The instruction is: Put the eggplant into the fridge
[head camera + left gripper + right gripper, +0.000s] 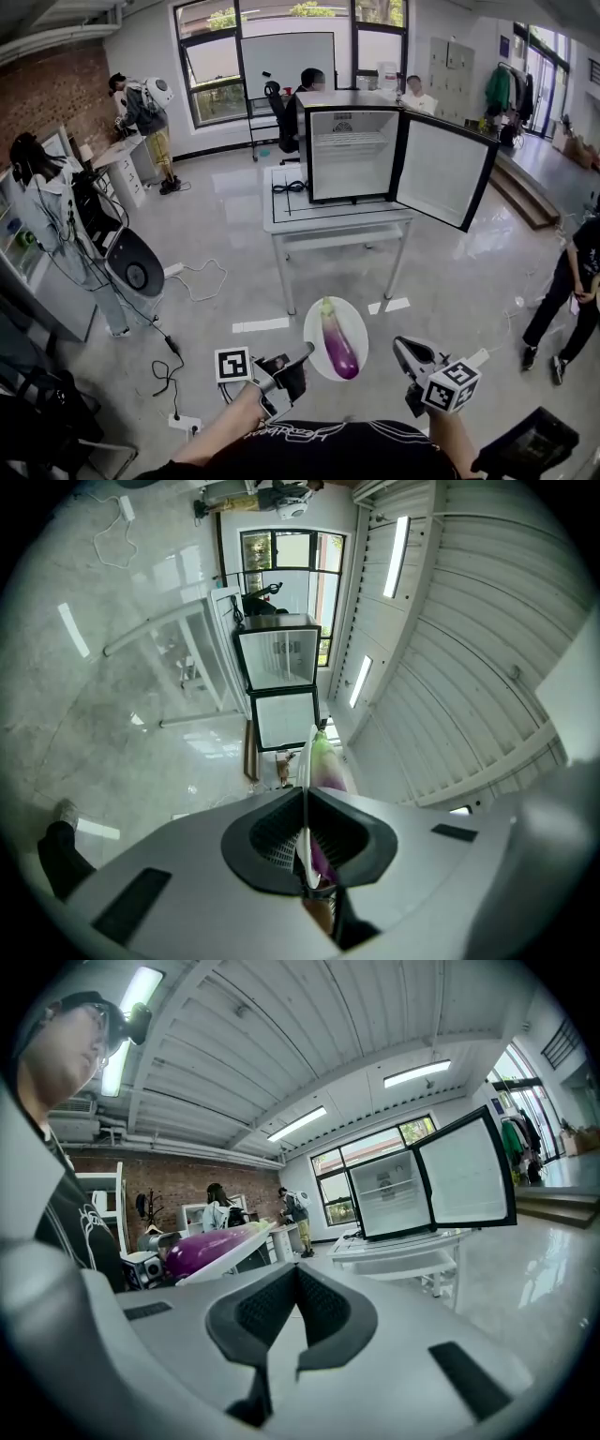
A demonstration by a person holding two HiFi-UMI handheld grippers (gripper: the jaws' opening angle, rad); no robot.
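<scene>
A purple eggplant [338,344] with a green stem lies on a small white plate [315,330], carried above the floor. My left gripper [305,355] is shut on the plate's left rim. In the left gripper view the plate [306,789] stands edge-on between the jaws, with the eggplant [323,761] on its right face. My right gripper [399,346] hangs to the right of the plate, shut and holding nothing [295,1275]; its view has the eggplant [211,1244] at the left. The small fridge [352,150] stands ahead on a white table [286,214], door [441,172] swung wide open, shelves bare.
Cables and a power strip [184,423] lie on the floor at the left, beside a white round machine [135,269]. A person [572,291] stands at the right; others are by the far windows. Tape marks [262,324] lie on the floor before the table.
</scene>
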